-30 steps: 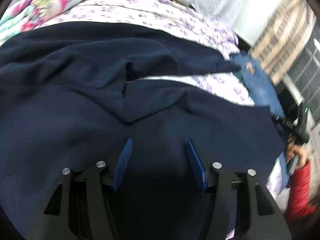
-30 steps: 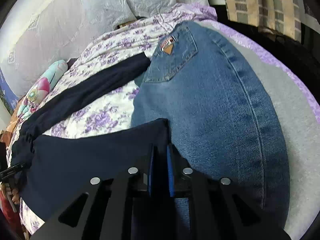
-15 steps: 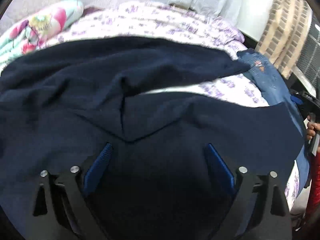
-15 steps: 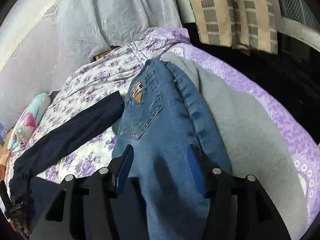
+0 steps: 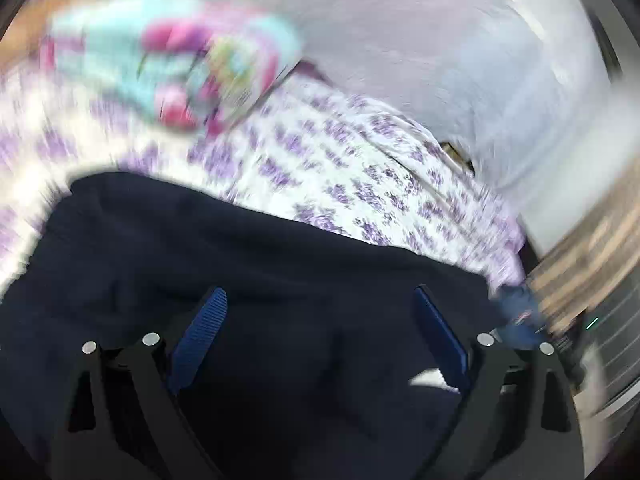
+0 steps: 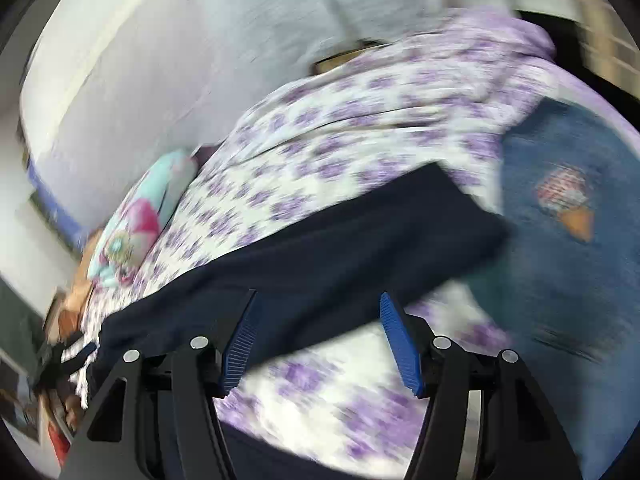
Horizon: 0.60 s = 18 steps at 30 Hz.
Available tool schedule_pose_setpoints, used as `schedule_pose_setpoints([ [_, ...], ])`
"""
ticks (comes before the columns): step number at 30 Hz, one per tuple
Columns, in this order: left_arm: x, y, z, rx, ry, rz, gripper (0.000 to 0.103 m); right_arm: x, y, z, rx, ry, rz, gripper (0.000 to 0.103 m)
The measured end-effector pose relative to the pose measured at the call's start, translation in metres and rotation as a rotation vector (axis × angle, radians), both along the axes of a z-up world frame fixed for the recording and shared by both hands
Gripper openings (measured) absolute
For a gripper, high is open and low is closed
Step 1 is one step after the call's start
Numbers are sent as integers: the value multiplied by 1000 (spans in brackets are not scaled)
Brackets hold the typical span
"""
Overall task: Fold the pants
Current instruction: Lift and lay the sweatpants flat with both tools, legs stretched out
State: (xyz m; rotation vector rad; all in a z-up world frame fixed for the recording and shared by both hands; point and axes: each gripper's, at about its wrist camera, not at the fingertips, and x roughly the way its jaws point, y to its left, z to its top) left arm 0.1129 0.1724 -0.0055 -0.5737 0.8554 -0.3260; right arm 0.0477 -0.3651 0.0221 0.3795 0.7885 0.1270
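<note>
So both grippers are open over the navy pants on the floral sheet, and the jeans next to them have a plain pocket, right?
Not quite. The right wrist view shows the jeans pocket carrying a patch, not plain. Otherwise right: left gripper and right gripper open over the navy pants on the floral sheet.

Since one second ago the right gripper (image 6: 318, 338) has released the navy pants (image 6: 320, 256): its jaws, then closed on the leg end lying on the jeans (image 6: 560, 280), now stand wide apart with nothing between them. It has swung left off the jeans, so the far pant leg and the floral sheet (image 6: 320, 152) now lie ahead of it. The left gripper (image 5: 320, 336) has spread its jaws wider and tilted up toward the far leg's edge, the sheet and the patterned pillow (image 5: 180, 64); both views are now motion-blurred.
</note>
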Motion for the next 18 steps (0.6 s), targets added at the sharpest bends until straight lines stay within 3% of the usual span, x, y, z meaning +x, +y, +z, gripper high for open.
schedule_pose_setpoints([
  [2,18,7,-37,-8,100,30,89,22,23,-15,-36,36,49,62],
  [3,18,0,-49,25,98,16,86,30,28,-24,-39,64,59,62],
  [5,11,-24,-39,172,55,-49,88,47,32,-63,-20,200,72,62],
  [6,9,-31,-34,219,58,-74,88,49,31,-73,-14,214,76,62],
  [7,5,-32,-25,221,37,-95,88,43,31,-71,-32,149,92,61],
  [9,-3,-15,-2,175,-33,-100,88,41,32,-67,-52,157,112,60],
  [12,0,28,32,208,-122,35,95,39,39,-47,-106,92,171,60],
  [13,9,42,35,231,-120,70,96,41,52,-35,-175,47,222,60],
  [16,40,84,20,235,-12,138,96,48,79,-15,-261,-34,325,61],
  [17,51,95,6,197,30,137,95,53,91,-11,-270,-51,371,61],
  [18,60,110,-16,108,84,135,95,61,104,-8,-286,-61,411,61],
])
